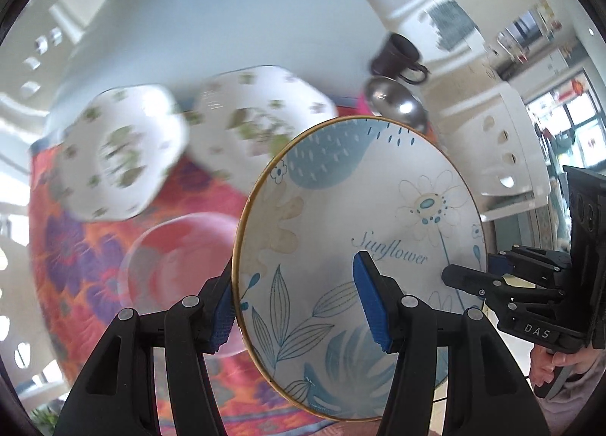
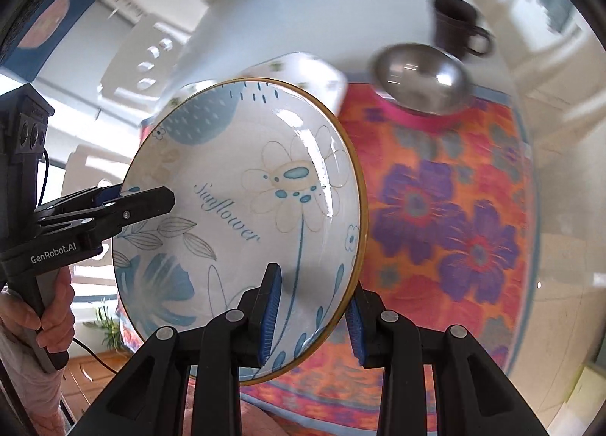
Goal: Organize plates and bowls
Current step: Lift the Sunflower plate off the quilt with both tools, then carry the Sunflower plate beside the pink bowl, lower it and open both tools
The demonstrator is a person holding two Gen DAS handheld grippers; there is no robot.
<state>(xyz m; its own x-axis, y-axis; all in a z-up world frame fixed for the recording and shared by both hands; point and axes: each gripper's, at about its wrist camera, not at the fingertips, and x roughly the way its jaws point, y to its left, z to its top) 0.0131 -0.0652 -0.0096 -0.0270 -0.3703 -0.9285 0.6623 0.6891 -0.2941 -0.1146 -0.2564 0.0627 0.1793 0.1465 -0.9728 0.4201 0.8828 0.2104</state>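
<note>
Both tongs pinch the sunflower plate (image 1: pixel 360 216), held tilted in the air over the tabletop (image 1: pixel 227 19).
Left tongs (image 1: pixel 299 303) and right tongs (image 2: pixel 312 316) grip opposite rim edges; uneven pull could slip it onto the flowered dishes (image 1: pixel 121 148) near the cloth's (image 2: pixel 447 216) far edge.

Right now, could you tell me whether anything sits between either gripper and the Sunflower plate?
No. The left gripper and right gripper each already clamp opposite edges of the Sunflower plate, held tilted above the floral cloth.
</note>
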